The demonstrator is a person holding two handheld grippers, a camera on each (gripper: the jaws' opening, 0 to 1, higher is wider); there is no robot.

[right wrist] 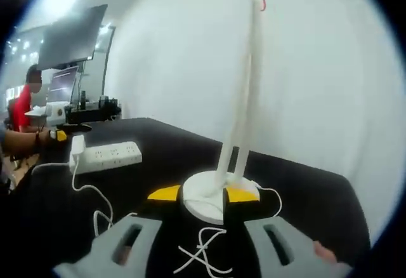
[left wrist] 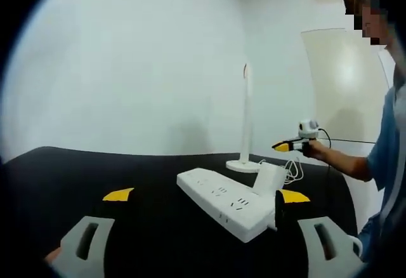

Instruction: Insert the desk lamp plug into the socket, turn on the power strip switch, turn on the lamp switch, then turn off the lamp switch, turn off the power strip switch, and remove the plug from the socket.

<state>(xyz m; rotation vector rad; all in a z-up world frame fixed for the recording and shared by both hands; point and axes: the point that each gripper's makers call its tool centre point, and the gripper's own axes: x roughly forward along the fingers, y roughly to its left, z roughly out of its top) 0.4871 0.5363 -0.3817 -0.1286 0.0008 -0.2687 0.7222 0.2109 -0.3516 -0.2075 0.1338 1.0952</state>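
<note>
A white power strip (left wrist: 225, 202) lies on the black table (left wrist: 146, 227), also seen as the power strip (right wrist: 108, 156). A white plug (left wrist: 269, 179) stands upright on its end, the plug (right wrist: 78, 145) trailing a white cable (right wrist: 89, 192) to the lamp. My left gripper (left wrist: 205, 195) is open, its jaws wide on either side of the strip, the right one close beside the plug. The white desk lamp (right wrist: 244, 81) stands folded upright on its round base (right wrist: 212, 211); it shows no glow. My right gripper (right wrist: 203, 194) is open, its yellow tips flanking the base's front rim.
Loose cable loops (right wrist: 203, 249) lie in front of the lamp base. A person's hand holds the right gripper (left wrist: 295, 143) beside the lamp (left wrist: 246, 119). White walls stand behind the table. Desks with monitors (right wrist: 70, 37) and another person (right wrist: 22, 106) are in the background.
</note>
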